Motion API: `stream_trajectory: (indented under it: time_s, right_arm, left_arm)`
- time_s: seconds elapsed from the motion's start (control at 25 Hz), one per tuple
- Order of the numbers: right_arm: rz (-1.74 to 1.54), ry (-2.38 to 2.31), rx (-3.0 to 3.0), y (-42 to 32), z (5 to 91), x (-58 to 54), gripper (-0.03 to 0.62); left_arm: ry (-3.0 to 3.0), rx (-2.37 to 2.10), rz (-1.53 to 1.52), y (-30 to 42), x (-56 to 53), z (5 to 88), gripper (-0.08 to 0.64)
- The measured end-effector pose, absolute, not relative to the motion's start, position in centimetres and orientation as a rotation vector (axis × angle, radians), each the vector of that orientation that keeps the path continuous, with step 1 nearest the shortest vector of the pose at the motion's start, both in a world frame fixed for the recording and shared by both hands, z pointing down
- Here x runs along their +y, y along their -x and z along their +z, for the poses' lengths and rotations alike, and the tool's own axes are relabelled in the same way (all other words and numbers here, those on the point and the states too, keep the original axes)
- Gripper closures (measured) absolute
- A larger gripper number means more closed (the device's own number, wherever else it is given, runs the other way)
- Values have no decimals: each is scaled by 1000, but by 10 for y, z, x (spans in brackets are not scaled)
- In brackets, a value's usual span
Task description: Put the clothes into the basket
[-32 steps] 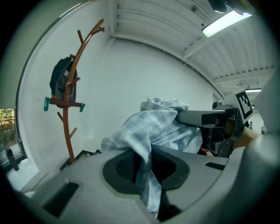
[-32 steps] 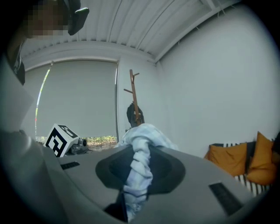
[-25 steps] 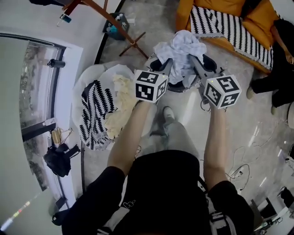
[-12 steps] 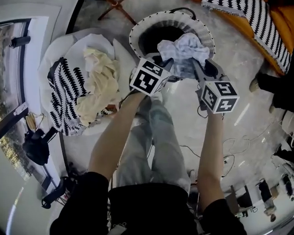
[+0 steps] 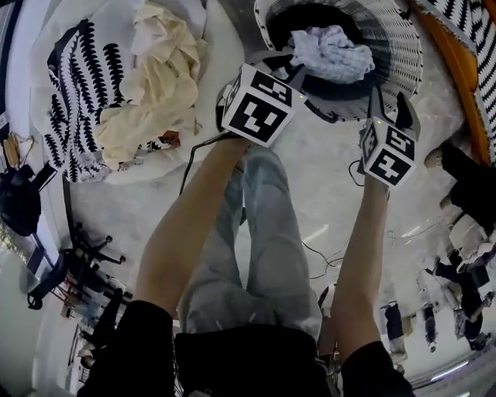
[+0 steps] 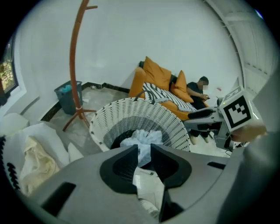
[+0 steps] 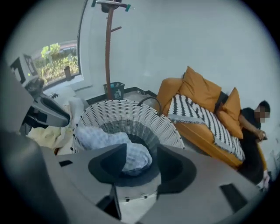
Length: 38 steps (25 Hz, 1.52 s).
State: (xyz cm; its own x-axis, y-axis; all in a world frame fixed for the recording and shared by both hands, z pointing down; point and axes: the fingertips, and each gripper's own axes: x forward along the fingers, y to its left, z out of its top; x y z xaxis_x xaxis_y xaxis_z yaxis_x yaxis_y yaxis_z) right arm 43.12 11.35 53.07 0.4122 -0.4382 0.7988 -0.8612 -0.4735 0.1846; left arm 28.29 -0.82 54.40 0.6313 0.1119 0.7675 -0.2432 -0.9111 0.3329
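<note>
Far left edge: one dark bag. Just right of it, one white cushion bearing two garments: one black-and-white patterned garment and, touching it on the right, one cream garment.

Centre, top: one white woven basket, its near rim partly hidden behind the marker cube of the left gripper. Inside the basket, one pale blue cloth, crumpled, resting against the dark inner wall. Beyond the basket in the left gripper view, one brown coat stand with one dark bin near its foot.

Right edge: one orange sofa with one striped throw; one seated person at its far end.

Two bare forearms, stretched forward and down, one to each side of the person's legs. Left gripper tilted down over the near rim, jaws just opening and only narrowly apart, the cloth showing through the gap, pads not seen pressing on it. Right gripper tilted down at the rim's right side, jaws just opening and now wide, the cloth lying beyond them and free of them.
</note>
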Motion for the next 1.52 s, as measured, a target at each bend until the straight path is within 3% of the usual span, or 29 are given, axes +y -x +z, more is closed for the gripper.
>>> stream_trajectory:
  time_s: [0.56,1.0,1.16,1.52]
  right_arm:
    - [722,-1756,-1728,-217,515,-57,385]
    - [922,-1360,-1966,-68,594,-131,304]
    - [989,-1230,-1994,-44,622,-147,279]
    - [1050,-1151,-1931,-46,706,-165,273]
  left_arm:
    - [-2173,-748,892,-2,-94,562,465]
    - [-1768,-1293,912,243,-104,606,320]
    - [-1634,-1398,907,284,-91,620,264]
    - [-1514,-1386,742,302,-72,685,252]
